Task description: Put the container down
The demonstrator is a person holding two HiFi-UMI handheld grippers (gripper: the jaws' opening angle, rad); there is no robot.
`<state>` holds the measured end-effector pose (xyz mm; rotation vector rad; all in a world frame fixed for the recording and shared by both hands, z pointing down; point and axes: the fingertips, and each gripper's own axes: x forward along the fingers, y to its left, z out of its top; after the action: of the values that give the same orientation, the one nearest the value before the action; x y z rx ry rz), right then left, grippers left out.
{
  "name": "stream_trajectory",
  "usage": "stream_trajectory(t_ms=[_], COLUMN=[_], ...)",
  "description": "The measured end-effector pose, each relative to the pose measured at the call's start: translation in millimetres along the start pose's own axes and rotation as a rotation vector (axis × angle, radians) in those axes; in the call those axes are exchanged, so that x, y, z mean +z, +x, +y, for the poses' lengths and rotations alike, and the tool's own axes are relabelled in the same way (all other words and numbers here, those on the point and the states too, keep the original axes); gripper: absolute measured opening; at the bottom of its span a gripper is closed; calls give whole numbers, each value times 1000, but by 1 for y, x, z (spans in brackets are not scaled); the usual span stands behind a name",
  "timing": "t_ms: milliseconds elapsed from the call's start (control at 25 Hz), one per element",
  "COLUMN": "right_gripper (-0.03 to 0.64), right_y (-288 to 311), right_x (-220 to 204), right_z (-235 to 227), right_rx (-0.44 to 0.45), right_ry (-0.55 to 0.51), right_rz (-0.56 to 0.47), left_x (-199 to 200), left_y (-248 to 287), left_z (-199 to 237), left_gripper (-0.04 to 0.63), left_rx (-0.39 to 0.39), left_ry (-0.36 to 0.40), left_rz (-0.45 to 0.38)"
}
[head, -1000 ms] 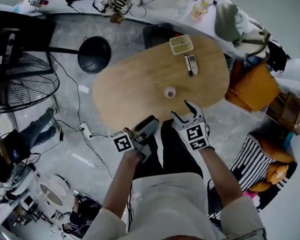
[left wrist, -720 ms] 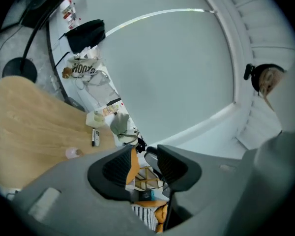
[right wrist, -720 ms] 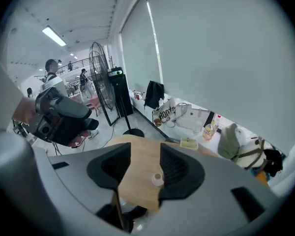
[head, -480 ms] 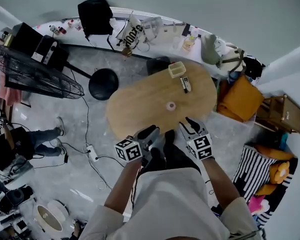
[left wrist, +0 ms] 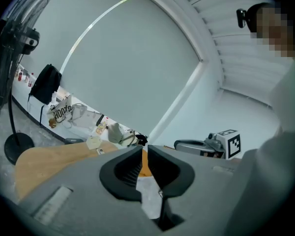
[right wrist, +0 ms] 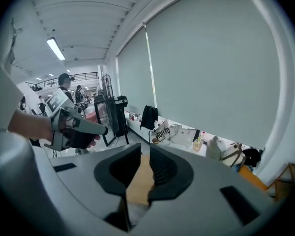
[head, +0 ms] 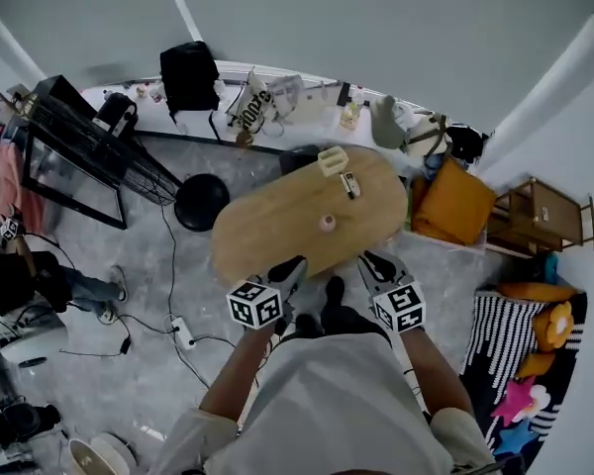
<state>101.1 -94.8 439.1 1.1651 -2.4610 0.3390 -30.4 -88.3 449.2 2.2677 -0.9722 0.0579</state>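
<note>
The cream container (head: 333, 160) stands on the far end of the oval wooden table (head: 267, 231), and it also shows small in the left gripper view (left wrist: 93, 142). Both grippers hang far from it, held close to the person's body off the table's near edge. My left gripper (head: 295, 263) (left wrist: 144, 154) has just been closing; its jaws are nearly together with nothing between them. My right gripper (head: 369, 259) (right wrist: 145, 154) has just been closing too, and it is likewise empty.
A remote (head: 348, 185) lies beside the container and a small pink cup (head: 328, 223) sits mid-table. A black stool (head: 201, 202) and a black rack (head: 74, 156) stand left of the table. An orange cushion (head: 452, 206) lies to the right, and a cluttered shelf runs behind.
Both grippers have risen and drawn back from the table's near edge toward the body, and their jaws have closed. The head view now looks from higher, so the table appears smaller.
</note>
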Motion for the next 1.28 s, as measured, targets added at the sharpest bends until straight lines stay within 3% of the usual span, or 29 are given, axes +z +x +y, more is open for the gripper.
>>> stream_trajectory(t_ms=[360, 840, 1280], right_gripper=[26, 3, 3], right_y=[-68, -115, -124], right_x=[20, 41, 48], right_z=[-4, -34, -47], right_rx=[-11, 108, 129], right_ry=[-34, -123, -154], right_rz=[-89, -136, -156], left_x=[14, 30, 34], left_y=[-23, -20, -14], left_z=[-61, -111, -128], left_gripper=[28, 25, 25], left_rx=[12, 80, 103], left_ry=[103, 134, 121], left_rz=[-57, -169, -206])
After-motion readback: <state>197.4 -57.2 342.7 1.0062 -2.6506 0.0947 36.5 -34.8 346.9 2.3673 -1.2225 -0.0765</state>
